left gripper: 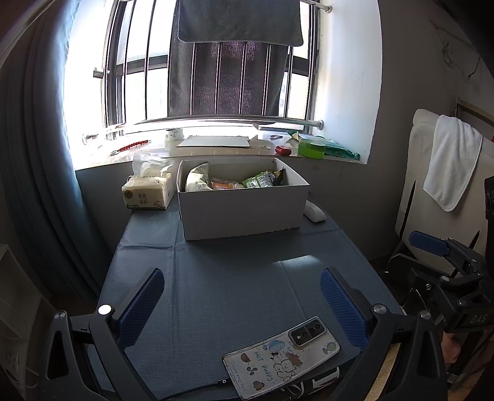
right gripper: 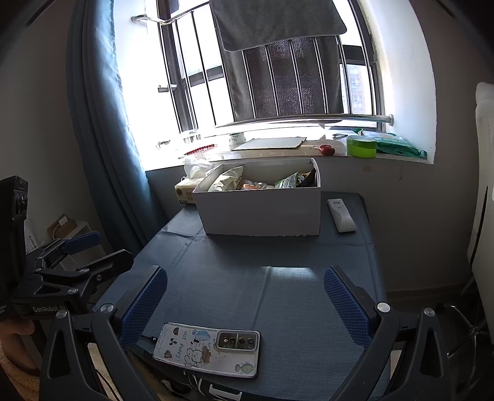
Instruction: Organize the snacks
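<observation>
Two views of one small room: barred window [left gripper: 216, 61] at the back with a grey towel [left gripper: 240, 21] hung over the rail, blue curtain [right gripper: 102, 123] at the left, cluttered sill [left gripper: 216, 148] below. Table [left gripper: 231, 293] under a dark blue creased cloth, a patch of sunlight mid-surface. White cardboard box [left gripper: 244, 209] stands at the far end, open top, long axis running left to right across the table, broad side facing the cameras. Snacks [left gripper: 228, 182] lie inside it: a pale bag leaning at the left end, an orange packet in the middle, green packets toward the right; a dark item at the far right is too shadowed to name. Tissue pack [left gripper: 148, 191] just beside the box on its left; white remote [right gripper: 341, 214] flat on the cloth to its right, long axis running front to back. Phone [right gripper: 210, 348] in a cartoon case lies camera-side up at the near edge, cable plugged in. Left gripper [left gripper: 240, 308] hovers above the near cloth, jaws spread wide, nothing between them. Right gripper [right gripper: 244, 308] likewise splayed and empty, phone below it.
</observation>
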